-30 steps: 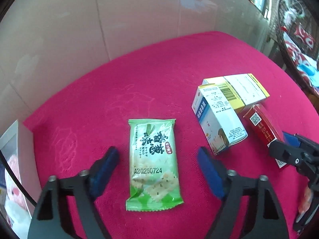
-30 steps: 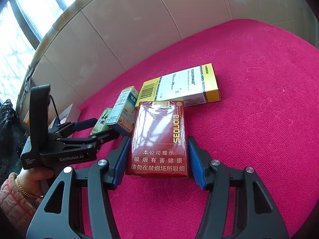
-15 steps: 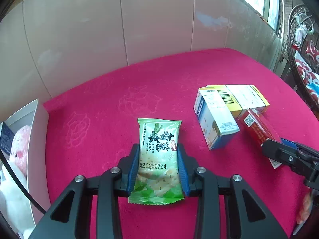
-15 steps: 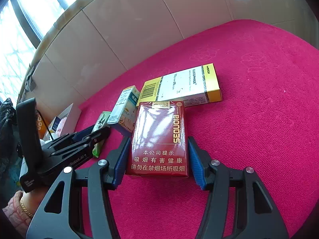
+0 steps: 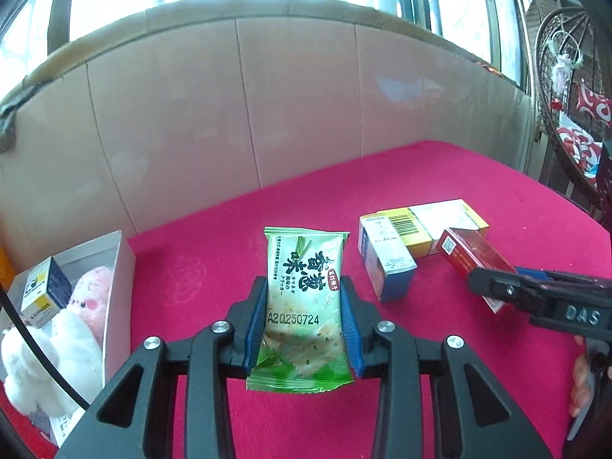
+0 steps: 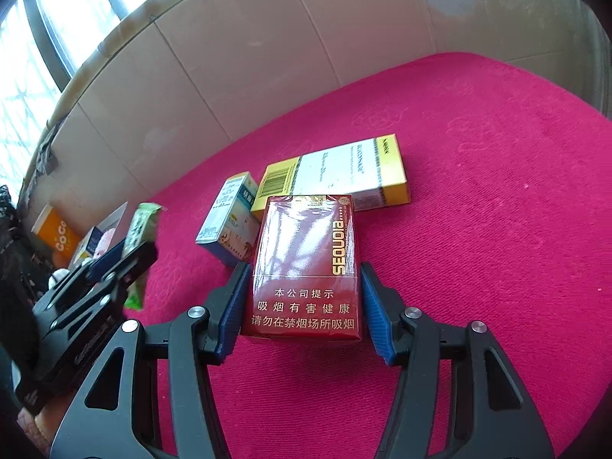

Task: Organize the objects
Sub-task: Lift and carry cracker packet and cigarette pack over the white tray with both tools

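Note:
In the left wrist view a green cracker packet [image 5: 306,306] sits upright between the blue pads of my left gripper [image 5: 303,283], which is shut on it and holds it just above the pink cloth [image 5: 214,252]. My right gripper [image 6: 303,267] is shut on a red cigarette pack [image 6: 306,237], whose bottom rests on the cloth. From the left wrist that red cigarette pack [image 5: 474,256] lies at the right with the right gripper [image 5: 535,290] on its near end. From the right wrist the left gripper [image 6: 126,252] holds the green cracker packet [image 6: 141,225] at the left.
A blue-and-white box [image 5: 386,264] and a yellow-and-white box [image 5: 424,222] lie beside the red pack. At the left edge stands an open white box [image 5: 122,267] holding a plush toy [image 5: 57,336] and a small box [image 5: 46,290]. A padded beige wall [image 5: 298,107] backs the cloth.
The left gripper closed on the green packet and lifted it off the cloth, tilting up, so the white box and wall came into view. The right gripper stayed put on the red pack.

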Available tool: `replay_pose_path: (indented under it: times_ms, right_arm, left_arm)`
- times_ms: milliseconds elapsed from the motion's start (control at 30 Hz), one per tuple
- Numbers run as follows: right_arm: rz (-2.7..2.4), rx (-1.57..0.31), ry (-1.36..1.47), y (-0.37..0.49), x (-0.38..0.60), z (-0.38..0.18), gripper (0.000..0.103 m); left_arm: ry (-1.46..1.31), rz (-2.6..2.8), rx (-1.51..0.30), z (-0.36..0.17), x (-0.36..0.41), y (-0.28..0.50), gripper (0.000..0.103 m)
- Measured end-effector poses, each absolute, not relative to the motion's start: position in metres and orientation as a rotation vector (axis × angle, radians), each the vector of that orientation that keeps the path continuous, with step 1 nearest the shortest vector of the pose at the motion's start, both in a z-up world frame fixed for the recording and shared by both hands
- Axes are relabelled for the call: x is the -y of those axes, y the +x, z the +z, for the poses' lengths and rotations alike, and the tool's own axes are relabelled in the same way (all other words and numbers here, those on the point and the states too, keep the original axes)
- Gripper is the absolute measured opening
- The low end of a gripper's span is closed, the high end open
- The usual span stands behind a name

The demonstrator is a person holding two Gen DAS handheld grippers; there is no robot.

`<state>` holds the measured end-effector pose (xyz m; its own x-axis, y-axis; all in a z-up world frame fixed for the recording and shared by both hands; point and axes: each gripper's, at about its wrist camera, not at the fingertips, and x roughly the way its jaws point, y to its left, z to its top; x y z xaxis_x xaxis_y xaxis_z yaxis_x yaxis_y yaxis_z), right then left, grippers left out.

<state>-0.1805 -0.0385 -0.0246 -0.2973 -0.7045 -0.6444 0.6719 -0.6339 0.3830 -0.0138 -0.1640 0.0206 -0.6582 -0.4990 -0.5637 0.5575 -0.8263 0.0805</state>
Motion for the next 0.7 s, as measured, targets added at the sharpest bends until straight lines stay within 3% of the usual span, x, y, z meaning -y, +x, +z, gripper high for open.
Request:
replay_pose_path:
  times_ms: [333, 567, 700]
  right_arm:
    - [-2.208, -0.004, 0.842, -0.152, 0.031, -0.001, 0.056]
    - [-2.258, -0.016, 0.835, -0.148, 0.035, 0.000, 0.056]
    - [-2.285, -0.062, 0.835, -0.148, 0.037, -0.001, 0.056]
  left_arm:
    - [0.674, -2.481, -0.106, 0.020, 0.145, 0.002, 0.036]
    - [0.625, -2.554, 0.018, 0.024, 0.123, 0.021, 0.036]
    - [0.530, -2.559, -0.028, 0.030, 0.127, 0.036, 0.036]
